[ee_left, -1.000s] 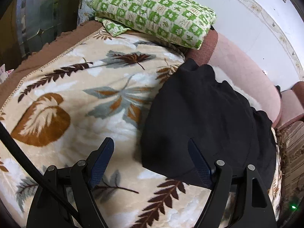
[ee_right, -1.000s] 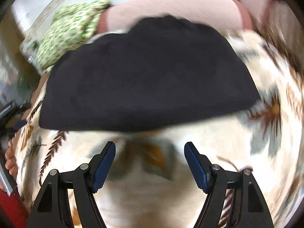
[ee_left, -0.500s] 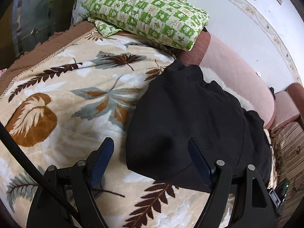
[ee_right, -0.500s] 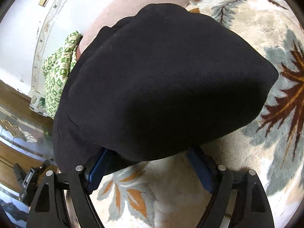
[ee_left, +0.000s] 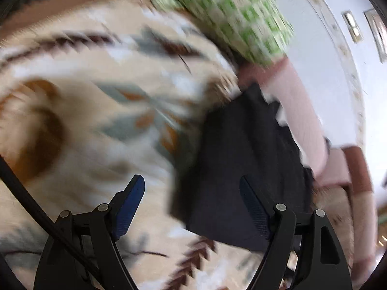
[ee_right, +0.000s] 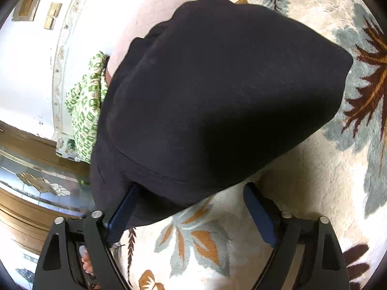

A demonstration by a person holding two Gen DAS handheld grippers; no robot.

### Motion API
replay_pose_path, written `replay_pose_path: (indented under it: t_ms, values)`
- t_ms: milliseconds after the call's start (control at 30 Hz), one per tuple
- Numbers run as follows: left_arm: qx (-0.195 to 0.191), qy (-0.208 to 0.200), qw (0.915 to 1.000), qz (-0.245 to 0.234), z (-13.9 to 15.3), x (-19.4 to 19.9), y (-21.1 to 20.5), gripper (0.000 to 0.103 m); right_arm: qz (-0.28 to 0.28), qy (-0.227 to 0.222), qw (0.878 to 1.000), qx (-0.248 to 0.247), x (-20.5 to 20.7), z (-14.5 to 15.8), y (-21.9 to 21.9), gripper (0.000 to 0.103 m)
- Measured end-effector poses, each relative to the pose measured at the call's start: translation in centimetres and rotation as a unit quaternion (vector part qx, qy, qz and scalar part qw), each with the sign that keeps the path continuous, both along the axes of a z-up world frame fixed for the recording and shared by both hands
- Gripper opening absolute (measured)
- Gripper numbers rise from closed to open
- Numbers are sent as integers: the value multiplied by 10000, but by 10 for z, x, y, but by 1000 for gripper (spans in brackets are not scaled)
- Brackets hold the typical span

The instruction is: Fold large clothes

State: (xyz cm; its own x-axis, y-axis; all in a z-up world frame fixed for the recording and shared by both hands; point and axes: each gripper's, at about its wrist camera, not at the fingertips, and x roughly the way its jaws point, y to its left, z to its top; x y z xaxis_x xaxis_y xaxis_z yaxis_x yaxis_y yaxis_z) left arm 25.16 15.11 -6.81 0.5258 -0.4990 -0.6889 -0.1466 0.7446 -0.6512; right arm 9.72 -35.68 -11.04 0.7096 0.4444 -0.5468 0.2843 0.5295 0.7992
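Observation:
A folded black garment (ee_right: 217, 91) lies on a cream blanket with a leaf pattern (ee_right: 302, 205). My right gripper (ee_right: 191, 187) sits at the garment's near edge. Its jaws are opening: the left finger (ee_right: 121, 215) is tucked under the hanging hem and the right finger (ee_right: 261, 215) rests over bare blanket. The pads do not press the cloth. In the blurred left wrist view, my left gripper (ee_left: 192, 200) stands open above the blanket (ee_left: 84, 120). The garment's (ee_left: 241, 169) near corner shows between its fingers, untouched.
A green-and-white checked pillow (ee_left: 237, 12) lies at the head of the bed against a pink padded backrest (ee_left: 302, 111) and a white wall (ee_right: 26, 67). Wood-and-glass furniture (ee_right: 36, 183) stands beside the bed. Fingers of a hand (ee_right: 84, 261) show behind the right gripper.
The right gripper rolled and closed in on the garment's edge, and its left finger slid under the hem while the jaws widened. The left view swung and blurred, with the garment now further right.

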Motion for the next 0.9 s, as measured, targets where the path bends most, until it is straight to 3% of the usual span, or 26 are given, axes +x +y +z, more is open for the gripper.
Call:
replay_pose_path:
  t_ms: [33,100,200,267,467,633,700,733,767,833,900]
  values:
    - [-203,24,9994,-288,-6,4,-11,80,-48,-71,10000,29,-2,3,0,94]
    - [-229,-15,9981,-570,-12,9,-26,80,-86,-162,9998,25,-5,5,-2,95]
    - [191,-248,9981,-540,-15,13,-39,83,-210,-182,9995,-141,-6,7,-7,95]
    - [109,-398,9979,-498,-17,20,-39,86,-304,-139,9993,-163,-5,3,-12,96]
    - [-678,-453,9937,-773,-36,45,-49,96,-314,-310,9990,-62,11,-4,-24,103]
    - [-445,-532,9954,-655,-28,41,-71,97,-548,-249,9982,65,32,-12,-34,103]
    - [9,-544,9963,-669,-21,39,-84,86,-634,-192,9978,-93,35,-7,-31,99]
    - [325,-577,9958,-639,-10,34,-92,72,-653,-191,9975,-164,34,-5,-30,89]
    - [422,-619,9953,-619,-3,29,-94,59,-657,-185,9972,-295,32,1,-27,79]
    - [609,-817,9929,-621,22,17,-99,45,-587,-244,9963,-583,31,18,-23,62]
    - [638,-989,9910,-639,41,5,-101,38,-551,-410,9946,-773,26,39,-20,53]
